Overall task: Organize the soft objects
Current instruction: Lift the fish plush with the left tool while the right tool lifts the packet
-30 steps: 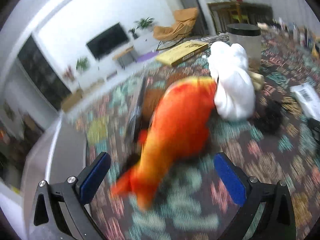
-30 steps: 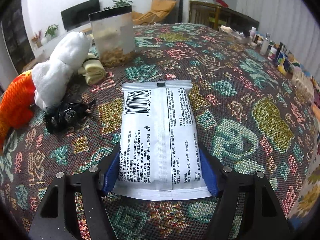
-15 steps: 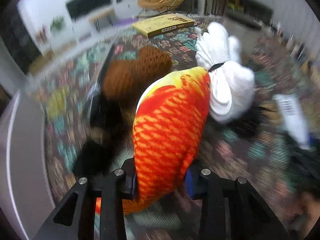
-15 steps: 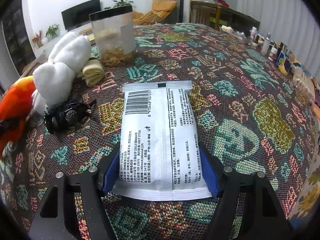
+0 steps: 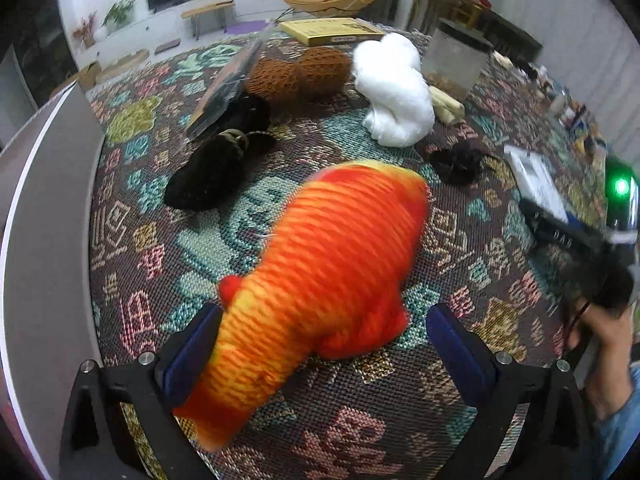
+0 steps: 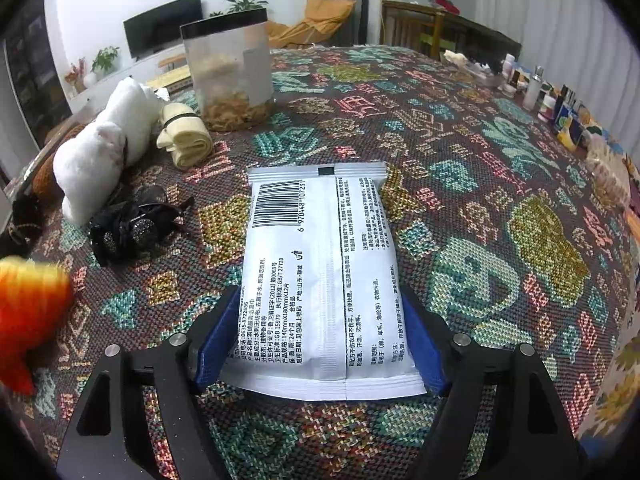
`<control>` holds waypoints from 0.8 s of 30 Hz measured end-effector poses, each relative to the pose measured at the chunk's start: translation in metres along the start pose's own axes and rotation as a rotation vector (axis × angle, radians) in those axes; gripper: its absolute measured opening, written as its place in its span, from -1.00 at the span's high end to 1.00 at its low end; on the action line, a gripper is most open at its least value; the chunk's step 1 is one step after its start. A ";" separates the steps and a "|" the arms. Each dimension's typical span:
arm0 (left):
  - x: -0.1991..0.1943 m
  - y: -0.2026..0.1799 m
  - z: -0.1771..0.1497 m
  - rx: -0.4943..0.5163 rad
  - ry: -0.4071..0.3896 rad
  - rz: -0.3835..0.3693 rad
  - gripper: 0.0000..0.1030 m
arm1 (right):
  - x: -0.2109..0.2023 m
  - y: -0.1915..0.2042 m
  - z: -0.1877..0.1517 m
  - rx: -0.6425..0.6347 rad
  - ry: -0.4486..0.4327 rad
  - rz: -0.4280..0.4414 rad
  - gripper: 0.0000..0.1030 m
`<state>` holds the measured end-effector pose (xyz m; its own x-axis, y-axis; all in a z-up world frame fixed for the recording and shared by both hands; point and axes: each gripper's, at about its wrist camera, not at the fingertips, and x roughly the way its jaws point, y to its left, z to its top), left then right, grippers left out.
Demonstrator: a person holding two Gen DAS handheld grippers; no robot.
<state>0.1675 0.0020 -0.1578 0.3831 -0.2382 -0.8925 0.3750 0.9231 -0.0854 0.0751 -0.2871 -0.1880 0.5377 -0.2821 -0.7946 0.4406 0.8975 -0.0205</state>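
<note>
An orange plush fish (image 5: 328,272) lies on the patterned tablecloth (image 5: 460,240) between the fingers of my left gripper (image 5: 324,344). The jaws stand wide open; the left pad touches the fish, the right pad is apart. The fish is blurred. My right gripper (image 6: 320,344) is shut on a white wet-wipes packet (image 6: 320,272) that rests on the cloth. A white plush (image 5: 396,92), a black plush (image 5: 212,168), a brown knitted item (image 5: 300,72) and a black hair tie (image 5: 460,160) lie beyond the fish. The fish's edge shows in the right wrist view (image 6: 28,312).
A clear jar with a black lid (image 6: 228,76) and a rolled yellow cloth (image 6: 186,140) stand by the white plush (image 6: 104,148). A yellow book (image 5: 332,30) lies at the far edge. Small bottles (image 6: 560,108) line the right edge. The table's edge (image 5: 48,240) is at left.
My left gripper was shut on the orange fish half a second ago; its jaws are open now and the fish lies farther from the white plush. The right gripper has not moved.
</note>
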 end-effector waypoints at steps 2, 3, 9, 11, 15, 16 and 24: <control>0.005 -0.008 0.000 0.058 -0.011 0.041 -0.95 | 0.000 0.000 0.000 0.001 0.000 0.003 -0.55; 0.009 -0.012 0.001 0.082 -0.016 0.074 -0.95 | 0.000 0.000 -0.001 0.002 0.001 0.006 -0.57; 0.038 -0.004 0.006 0.089 0.029 0.139 -0.95 | -0.008 -0.004 -0.011 0.050 0.007 0.018 -0.62; 0.039 -0.001 0.000 0.068 0.077 0.087 -0.95 | -0.011 -0.005 -0.012 0.066 0.016 0.028 -0.62; 0.022 -0.004 -0.025 0.097 0.134 -0.056 -0.95 | -0.016 -0.019 -0.015 0.153 0.016 0.125 -0.66; 0.016 -0.005 -0.030 0.102 0.143 -0.096 -0.95 | -0.016 -0.028 -0.016 0.193 0.021 0.197 -0.70; -0.027 0.018 -0.022 -0.042 -0.007 -0.059 -0.95 | -0.014 -0.063 -0.002 0.267 0.183 0.435 -0.68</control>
<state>0.1452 0.0318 -0.1453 0.3676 -0.2945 -0.8821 0.3615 0.9192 -0.1562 0.0381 -0.3392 -0.1769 0.5879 0.1810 -0.7884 0.3854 0.7942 0.4697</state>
